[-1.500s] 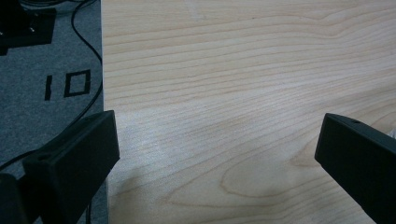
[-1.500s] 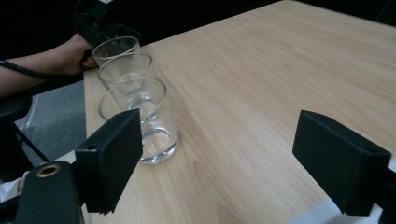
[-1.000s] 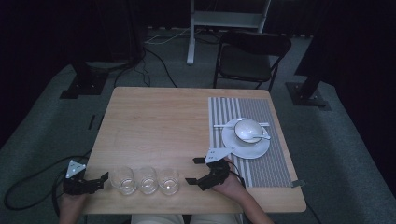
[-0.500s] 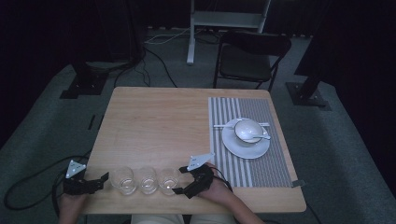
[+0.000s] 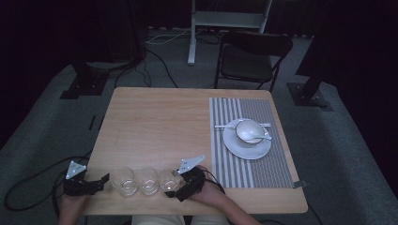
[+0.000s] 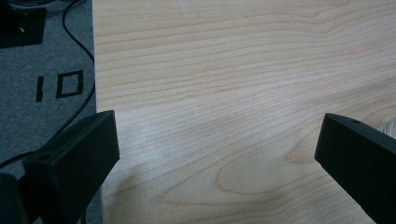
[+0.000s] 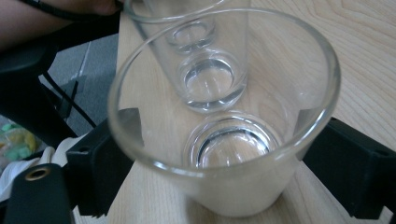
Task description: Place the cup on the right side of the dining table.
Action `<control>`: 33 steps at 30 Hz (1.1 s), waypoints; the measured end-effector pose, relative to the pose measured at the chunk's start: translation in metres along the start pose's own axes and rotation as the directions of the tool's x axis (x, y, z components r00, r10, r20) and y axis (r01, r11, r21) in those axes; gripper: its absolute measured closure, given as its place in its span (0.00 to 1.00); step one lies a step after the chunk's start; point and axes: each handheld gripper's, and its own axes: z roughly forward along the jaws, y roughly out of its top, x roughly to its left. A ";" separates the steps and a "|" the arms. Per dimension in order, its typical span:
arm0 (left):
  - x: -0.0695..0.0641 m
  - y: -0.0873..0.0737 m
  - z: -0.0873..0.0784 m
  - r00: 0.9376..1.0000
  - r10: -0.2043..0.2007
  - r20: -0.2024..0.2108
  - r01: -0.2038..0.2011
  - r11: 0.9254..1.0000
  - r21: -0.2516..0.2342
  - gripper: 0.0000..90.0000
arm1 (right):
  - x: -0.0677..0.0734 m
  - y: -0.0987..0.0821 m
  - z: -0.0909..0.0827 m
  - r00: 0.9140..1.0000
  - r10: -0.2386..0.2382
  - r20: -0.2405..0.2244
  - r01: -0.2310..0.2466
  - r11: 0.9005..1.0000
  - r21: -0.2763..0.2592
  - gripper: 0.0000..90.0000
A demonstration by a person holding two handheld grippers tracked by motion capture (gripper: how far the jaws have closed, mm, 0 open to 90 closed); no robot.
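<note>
The room is dim, with dark curtains along the far side and at the left and right. Grey carpet point(image 5: 42, 136) covers the floor, and black cables point(image 5: 155, 56) trail across it at the far left. A light wooden table point(image 5: 159, 122) stands in the middle. Beyond its far right corner sit a black chair point(image 5: 251, 61) and a white stand point(image 5: 225, 18).

Both grippers black w/ blocky matte jaws. Left gripper point(image 5: 101, 180) & right gripper point(image 5: 172, 191) each carry a grey 3-cornered plate on top; black cable trails off each. Forearms bare, no sleeves.
</note>
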 end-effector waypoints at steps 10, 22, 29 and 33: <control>0.000 0.000 0.000 1.000 -0.003 0.009 0.003 1.000 -0.005 0.00 | 0.001 0.003 0.013 1.000 -0.004 0.028 0.004 1.000 0.016 0.14; 0.000 0.000 -0.001 1.000 0.001 0.012 -0.001 1.000 -0.005 0.00 | 0.008 0.004 0.020 0.994 -0.036 0.101 0.034 0.999 0.026 0.20; 0.001 0.000 -0.001 1.000 0.000 0.012 0.000 1.000 -0.004 0.00 | 0.014 0.002 0.021 0.981 -0.086 0.176 0.080 0.996 0.041 0.23; 0.000 0.000 0.000 1.000 0.000 0.012 0.000 1.000 -0.003 0.00 | 0.015 0.002 0.020 0.976 -0.089 0.197 0.083 0.996 0.040 0.23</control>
